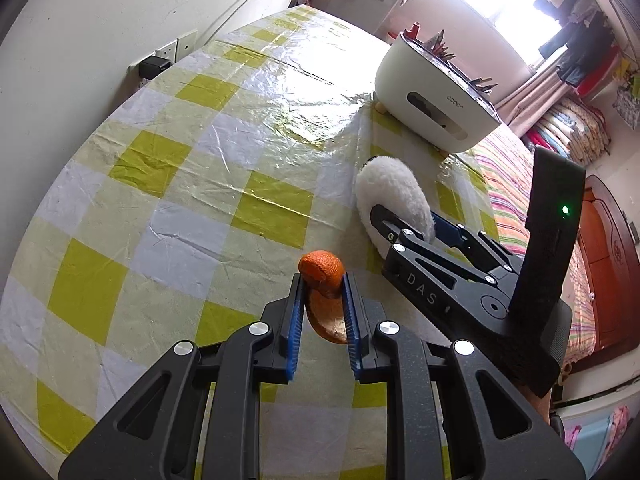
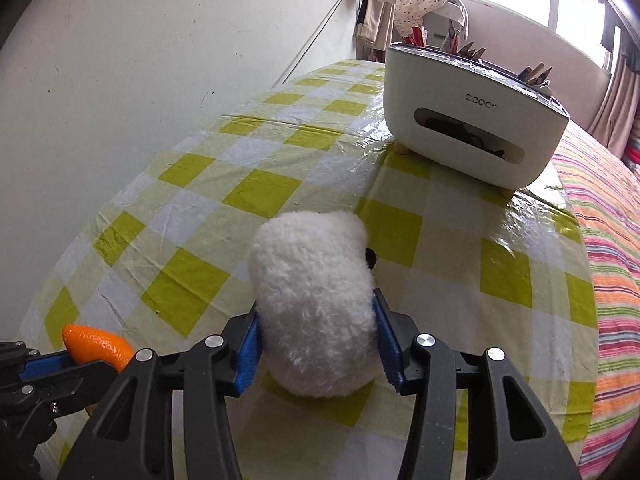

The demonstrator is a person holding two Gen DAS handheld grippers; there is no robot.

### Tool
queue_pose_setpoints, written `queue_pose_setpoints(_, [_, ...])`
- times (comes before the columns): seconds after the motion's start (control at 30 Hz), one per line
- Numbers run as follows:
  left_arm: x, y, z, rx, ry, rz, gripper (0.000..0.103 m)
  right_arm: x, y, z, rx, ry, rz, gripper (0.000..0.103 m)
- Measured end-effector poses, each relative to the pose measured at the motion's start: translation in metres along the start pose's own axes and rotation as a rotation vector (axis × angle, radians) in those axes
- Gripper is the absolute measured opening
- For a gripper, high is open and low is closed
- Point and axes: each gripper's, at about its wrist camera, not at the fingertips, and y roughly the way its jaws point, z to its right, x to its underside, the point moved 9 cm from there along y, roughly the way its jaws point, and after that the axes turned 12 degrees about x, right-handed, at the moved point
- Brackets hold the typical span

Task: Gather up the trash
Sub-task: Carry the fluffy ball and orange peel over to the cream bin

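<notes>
A piece of orange peel sits clamped between the blue pads of my left gripper, just above the checked tablecloth; that gripper is shut on it. To its right lies a white fluffy ball with a small black spot. My right gripper has both pads pressed into the sides of the fluffy ball, which rests on the cloth. The right wrist view also shows the peel at lower left, in the left gripper.
A white desk organizer with pencils stands at the table's far right on small wooden feet. A striped blanket on a bed borders the table's right edge. The wall with a socket and plug runs along the left.
</notes>
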Motion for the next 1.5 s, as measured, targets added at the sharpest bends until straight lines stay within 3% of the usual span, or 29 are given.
queue_pose_setpoints(0.4, [0.048, -0.009, 0.062, 0.036, 0.202, -0.008, 0.018, 0.111, -0.107, 0.051, -0.087, 0.326, 0.048, 0.048])
queue_pose_setpoints(0.7, [0.090, -0.007, 0.097, 0.075, 0.307, -0.041, 0.018, 0.172, -0.170, 0.077, -0.031, 0.453, 0.115, 0.048])
queue_pose_setpoints(1.0, [0.110, -0.024, 0.114, 0.131, 0.359, -0.008, 0.018, 0.200, -0.230, 0.102, 0.078, 0.574, 0.280, 0.048])
queue_pose_setpoints(1.2, [0.125, -0.014, 0.125, 0.136, 0.390, -0.024, 0.018, 0.224, -0.241, 0.118, 0.070, 0.663, 0.284, 0.049])
queue_pose_setpoints(1.5, [0.149, 0.002, 0.144, 0.153, 0.413, -0.068, 0.018, 0.235, -0.258, 0.135, 0.090, 0.707, 0.323, 0.051])
